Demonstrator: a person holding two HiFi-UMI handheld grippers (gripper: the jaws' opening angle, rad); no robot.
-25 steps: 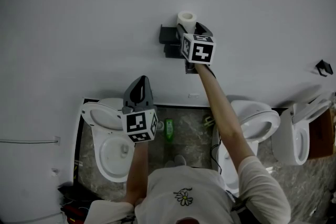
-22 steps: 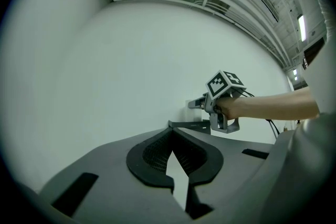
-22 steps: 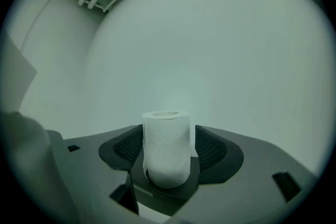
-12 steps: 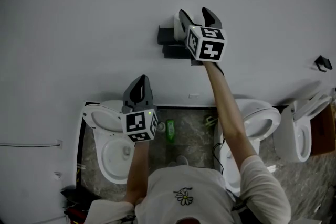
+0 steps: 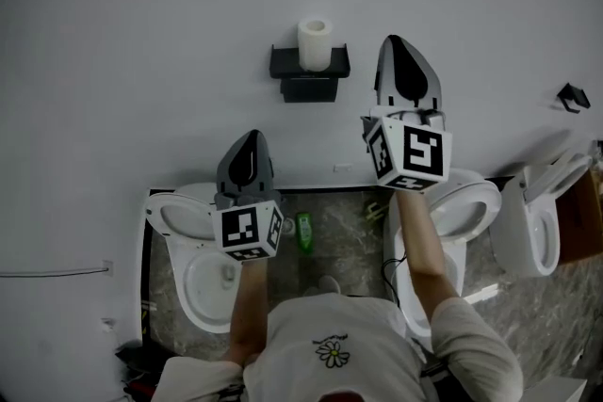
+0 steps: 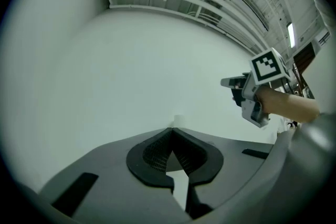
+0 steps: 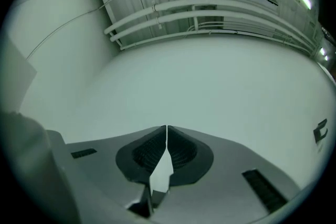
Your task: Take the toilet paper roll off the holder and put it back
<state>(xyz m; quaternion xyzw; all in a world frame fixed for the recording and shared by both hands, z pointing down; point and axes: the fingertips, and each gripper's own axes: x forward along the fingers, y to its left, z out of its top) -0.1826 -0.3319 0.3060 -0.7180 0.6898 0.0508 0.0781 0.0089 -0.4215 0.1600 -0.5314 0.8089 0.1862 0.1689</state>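
Note:
The white toilet paper roll [image 5: 315, 44] stands upright on the black wall-mounted holder [image 5: 309, 76] in the head view. My right gripper [image 5: 400, 44] is to the right of the holder, apart from the roll, its jaws shut with nothing between them; its own view shows only bare wall ahead of the tips [image 7: 166, 127]. Lower left, my left gripper [image 5: 248, 138] is held still, jaws shut and empty. Past its tips [image 6: 172, 128], the left gripper view shows a sliver of the roll [image 6: 179, 120], and the right gripper [image 6: 231, 82] at the right.
White toilets line the base of the wall: one under the left gripper [image 5: 193, 245], another under the right arm [image 5: 466, 207], a third at far right [image 5: 532, 235]. A green bottle [image 5: 303, 233] stands on the stone floor. A small black fixture [image 5: 571, 96] is on the wall, right.
The right gripper let go of the roll, drew back to the right and down from the holder, and shut empty. The roll now stands uncovered on the holder. The left gripper barely moved.

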